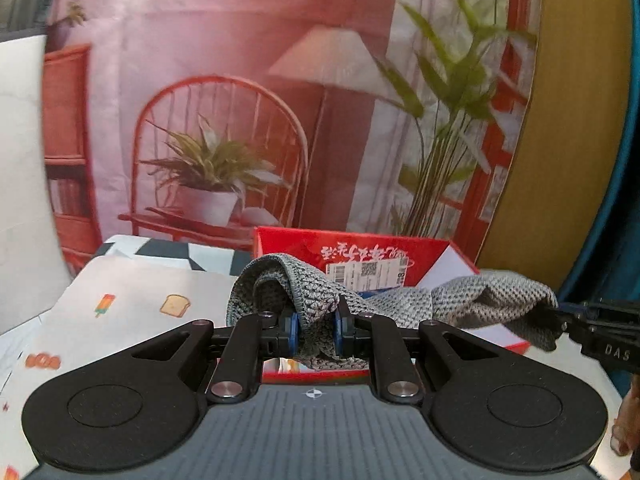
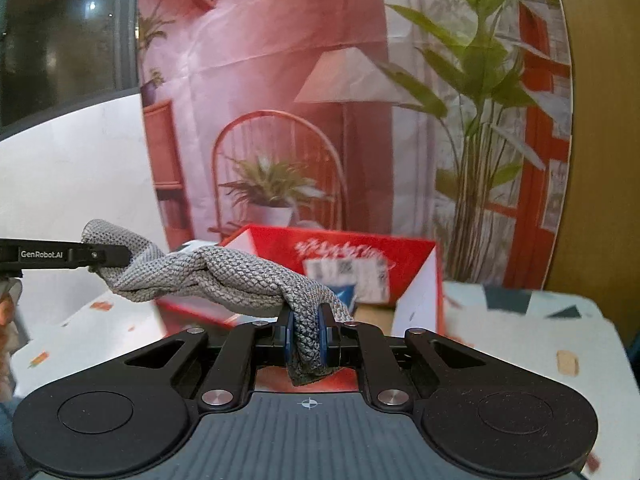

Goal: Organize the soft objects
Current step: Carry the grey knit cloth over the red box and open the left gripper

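Above the red box [image 1: 352, 252], you are gripping the grey cloth [image 1: 320, 300] with both the left gripper [image 1: 316, 332] and the right gripper [image 2: 307, 336]; the right end's bite is probably shallow, risking slipping.

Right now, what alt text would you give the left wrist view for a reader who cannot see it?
The left gripper pinches one end of a grey knitted cloth, lifted above an open red cardboard box, while the right gripper clamps its other end at the frame's right edge. A food-print white tablecloth covers the table; a printed room-scene backdrop hangs behind.
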{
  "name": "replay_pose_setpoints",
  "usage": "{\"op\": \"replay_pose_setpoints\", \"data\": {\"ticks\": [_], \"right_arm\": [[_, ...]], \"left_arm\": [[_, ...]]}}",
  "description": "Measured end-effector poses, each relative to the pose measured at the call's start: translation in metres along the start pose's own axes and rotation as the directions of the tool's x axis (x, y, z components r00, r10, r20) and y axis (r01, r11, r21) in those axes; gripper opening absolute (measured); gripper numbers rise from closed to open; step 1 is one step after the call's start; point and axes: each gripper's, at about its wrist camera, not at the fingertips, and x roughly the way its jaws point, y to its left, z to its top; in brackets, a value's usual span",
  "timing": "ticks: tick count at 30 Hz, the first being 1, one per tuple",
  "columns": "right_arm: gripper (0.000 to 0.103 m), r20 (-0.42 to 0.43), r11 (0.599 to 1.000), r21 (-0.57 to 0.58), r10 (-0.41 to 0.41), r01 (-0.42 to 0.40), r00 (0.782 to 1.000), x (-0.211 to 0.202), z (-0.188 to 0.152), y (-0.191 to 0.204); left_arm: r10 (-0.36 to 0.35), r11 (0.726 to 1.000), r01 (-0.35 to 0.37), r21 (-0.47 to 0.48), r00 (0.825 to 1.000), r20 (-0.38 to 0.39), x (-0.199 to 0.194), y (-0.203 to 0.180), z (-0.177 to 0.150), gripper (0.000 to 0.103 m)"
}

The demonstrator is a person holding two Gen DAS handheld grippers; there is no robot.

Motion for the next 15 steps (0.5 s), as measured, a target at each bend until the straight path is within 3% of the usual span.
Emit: {"op": "replay_pose_setpoints", "data": {"ticks": [7,15], "right_arm": [[0.011,-0.077,1.0,0.018,-0.02,0.021,0.997,0.048,0.003,-0.031],[0.011,-0.133,0.998,0.065,-0.01,0.019,0.991,0.073,-0.012,-0.052]], "left_arm": [[0.027,0.998,-0.018,0.065,0.991,-0.129,0.057,-0.005,0.007,0.017],[0.024,0.996,-0.001,0.087,0.967,-0.255,0.104,-0.011,-0.003,0.017]]}}
